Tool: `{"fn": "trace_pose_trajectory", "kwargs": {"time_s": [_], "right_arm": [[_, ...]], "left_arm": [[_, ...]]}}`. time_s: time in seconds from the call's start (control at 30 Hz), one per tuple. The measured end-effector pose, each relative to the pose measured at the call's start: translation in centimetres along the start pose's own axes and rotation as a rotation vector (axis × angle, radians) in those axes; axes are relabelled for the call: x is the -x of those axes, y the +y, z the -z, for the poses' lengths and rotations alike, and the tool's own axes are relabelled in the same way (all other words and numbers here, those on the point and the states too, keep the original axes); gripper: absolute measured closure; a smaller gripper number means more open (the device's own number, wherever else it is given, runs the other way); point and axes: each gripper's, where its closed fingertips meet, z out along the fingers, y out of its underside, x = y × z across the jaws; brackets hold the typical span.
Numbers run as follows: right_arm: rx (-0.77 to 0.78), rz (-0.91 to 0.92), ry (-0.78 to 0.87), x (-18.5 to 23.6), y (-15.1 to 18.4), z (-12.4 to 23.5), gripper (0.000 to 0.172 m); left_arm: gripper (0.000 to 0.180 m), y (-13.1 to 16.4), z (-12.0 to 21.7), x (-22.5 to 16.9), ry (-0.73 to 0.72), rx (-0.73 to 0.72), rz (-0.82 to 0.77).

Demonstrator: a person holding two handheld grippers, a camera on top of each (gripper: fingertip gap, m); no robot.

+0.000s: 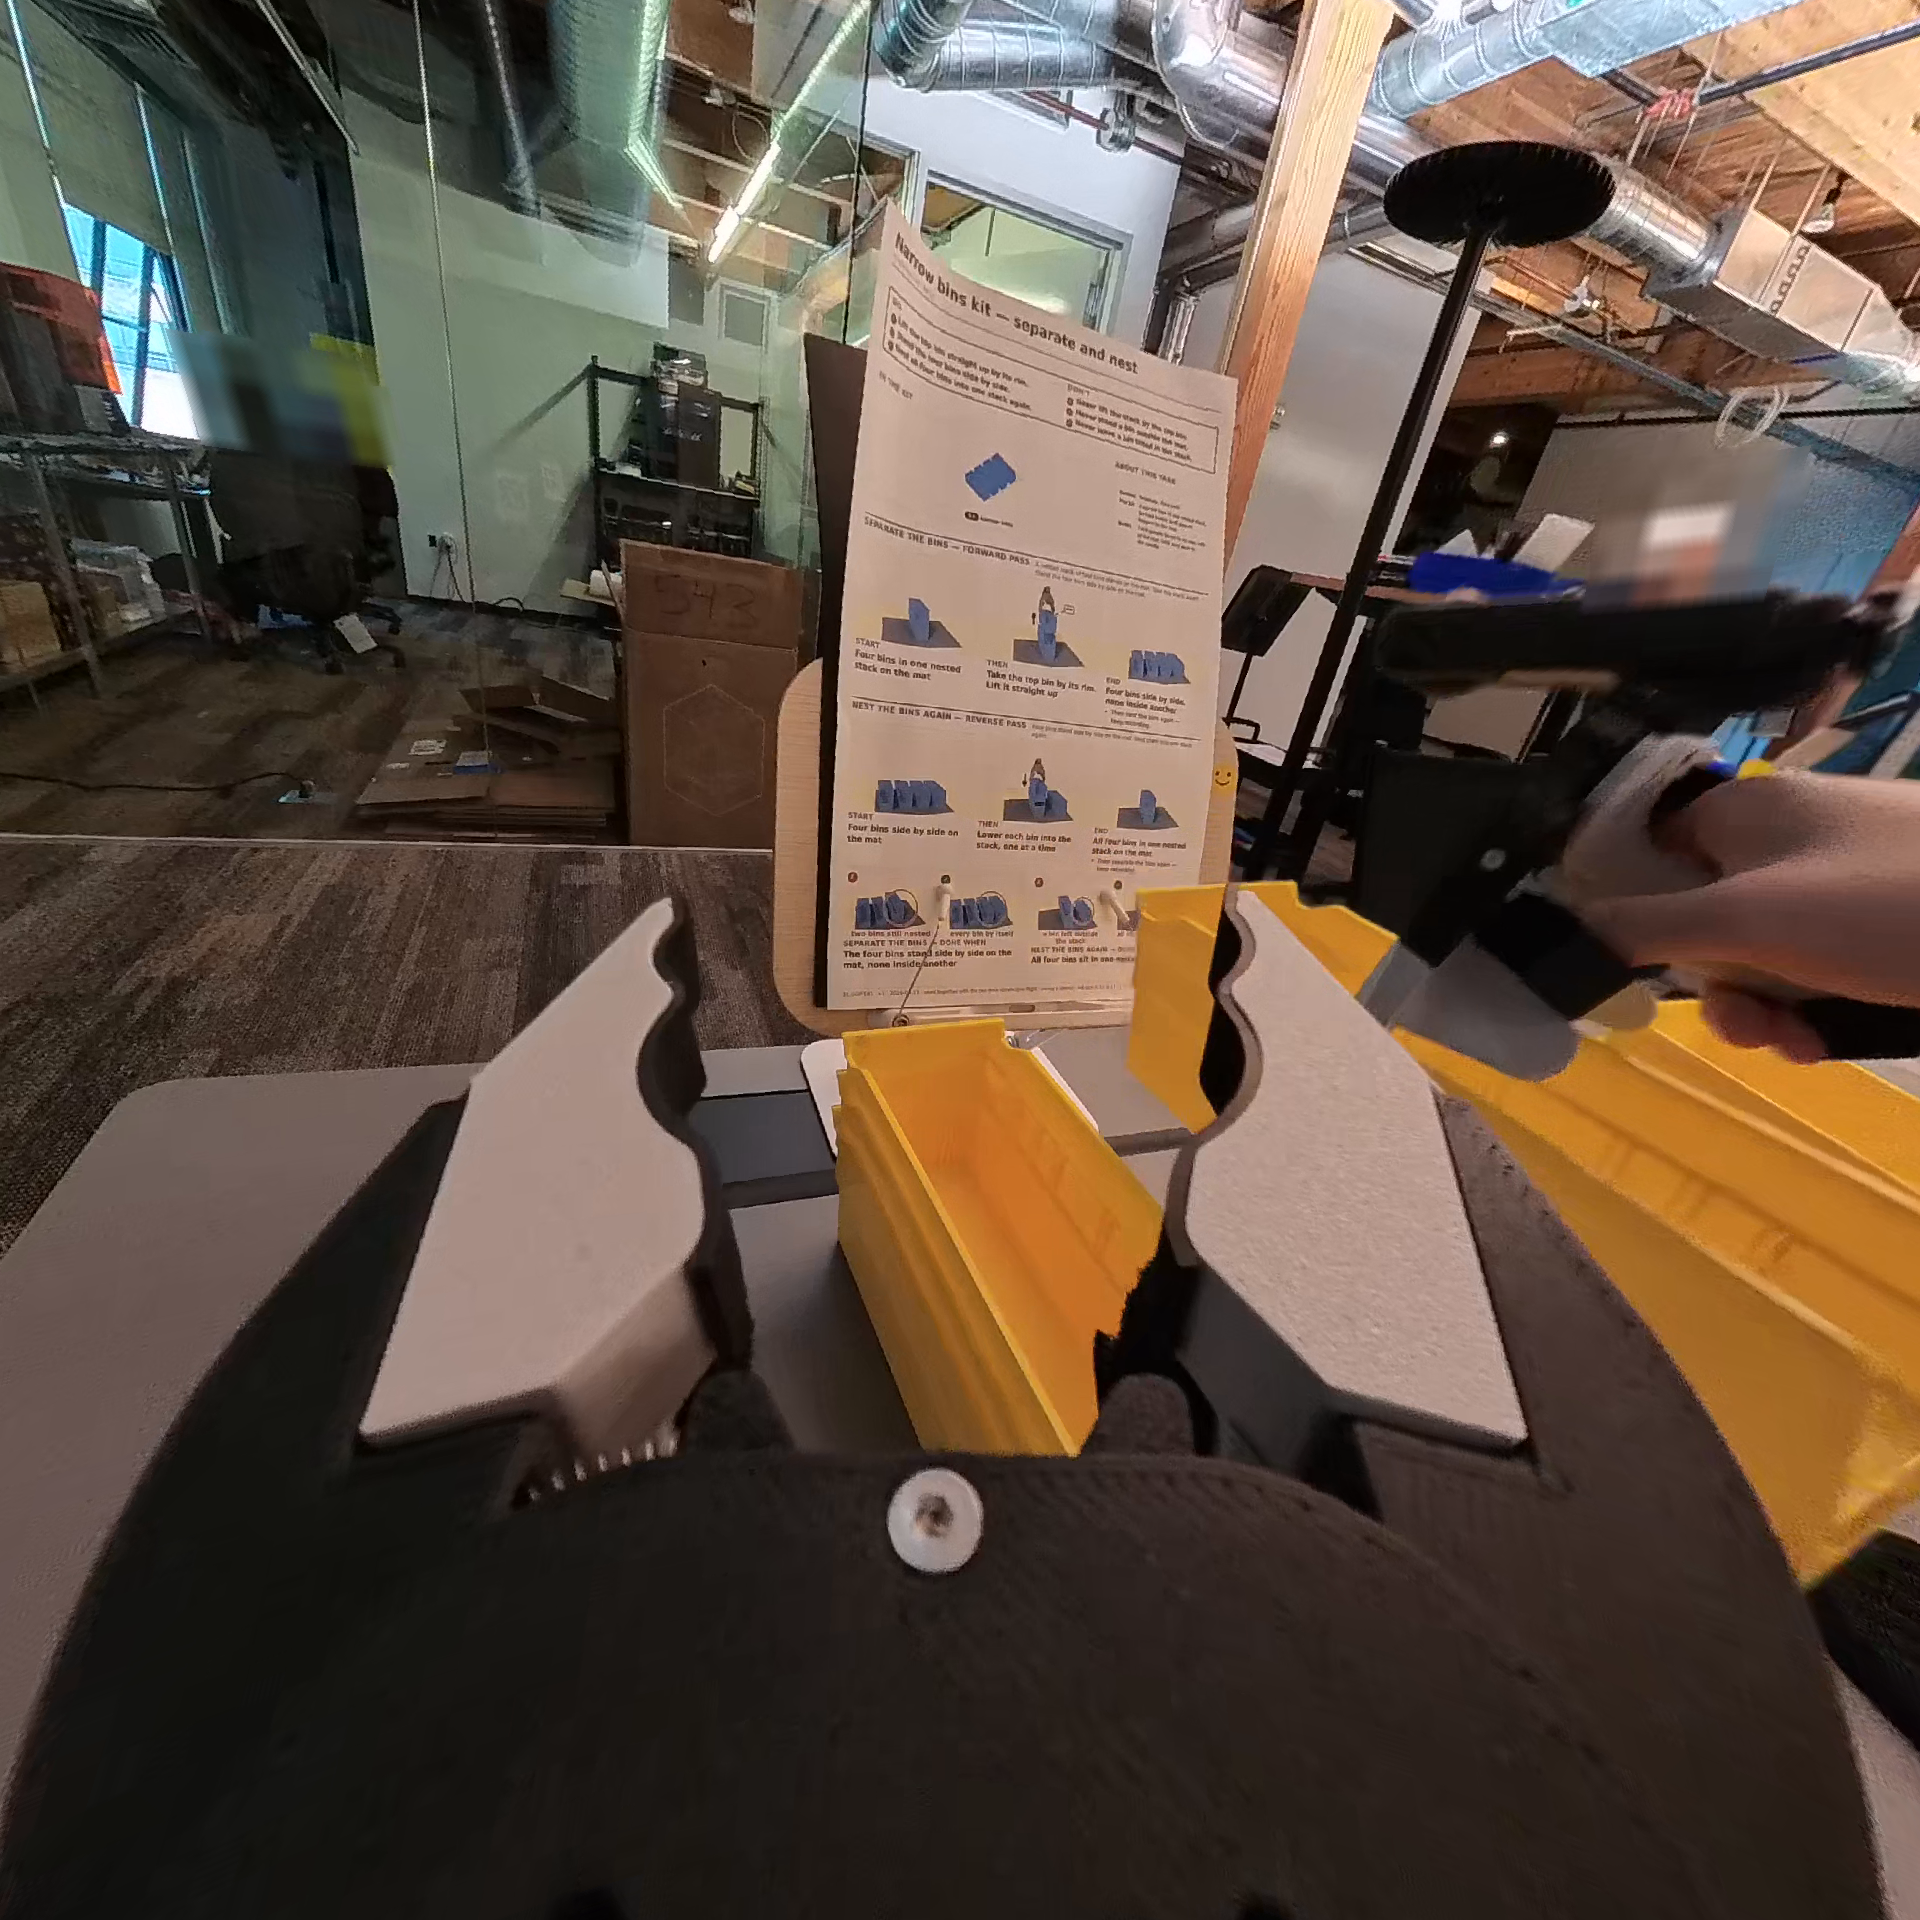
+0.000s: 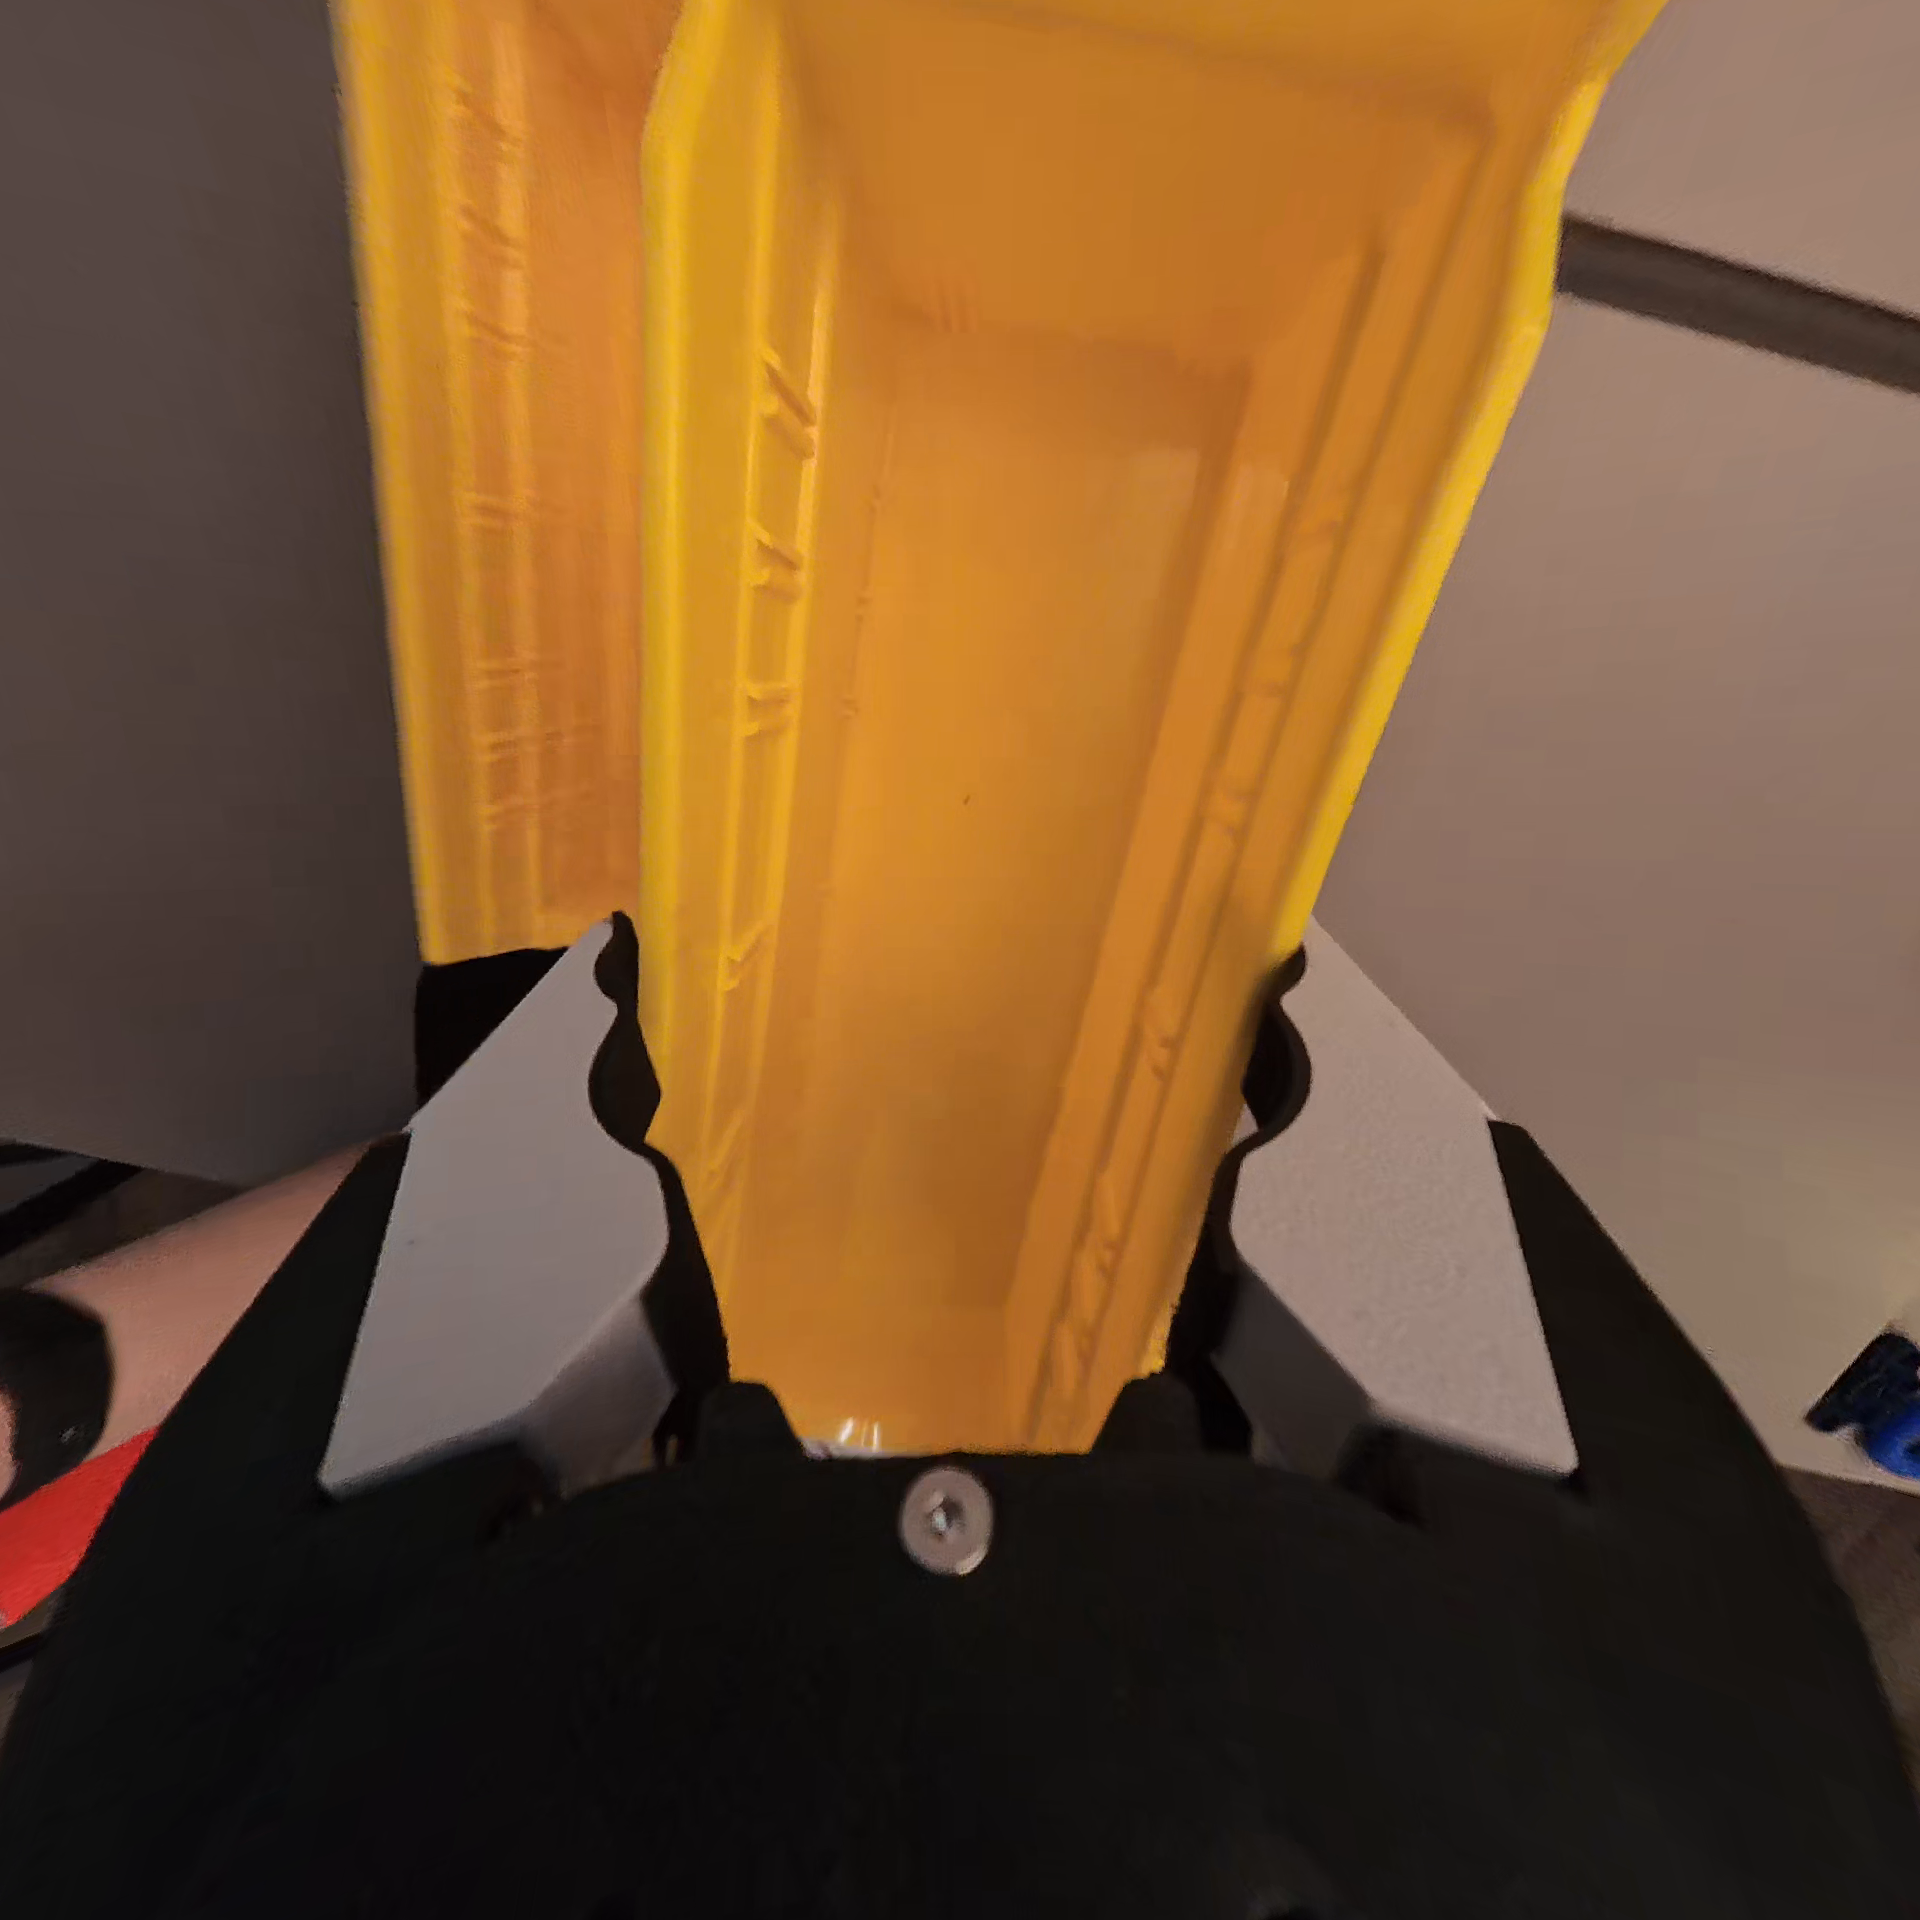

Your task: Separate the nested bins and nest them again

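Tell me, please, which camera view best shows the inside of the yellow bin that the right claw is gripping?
The right wrist view: the held yellow bin fills the frame, open side toward the camera, both pads pressed on its walls. The left wrist view shows only its outside, tilted, at the right edge, partly behind the left claw.

Left gripper [image 1: 951,997] jaws stand wide (right gripper [image 2: 951,1023] jaws clamped).

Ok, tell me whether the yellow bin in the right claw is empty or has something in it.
Empty. The right wrist view looks straight into the yellow bin held by the right claw, and only its bare orange-yellow floor and ribbed walls show.
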Motion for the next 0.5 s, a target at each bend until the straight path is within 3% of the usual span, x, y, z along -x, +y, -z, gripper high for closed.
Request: {"fn": "trace_pose_trajectory", "kwargs": {"time_s": [0.3, 0.5], "right_arm": [[0.199, -0.146, 0.003, -6.1, 1.4, -13.8, 0.052], [0.254, -0.123, 0.026, -7.4, 1.5, -17.5, 0.053]], "left_arm": [[0.082, 0.1, -0.1, -0.3, 0.016, 0.004, -0.003], [0.083, 0.1, -0.2, -0.3, 0.023, 0.003, 0.002]]}}
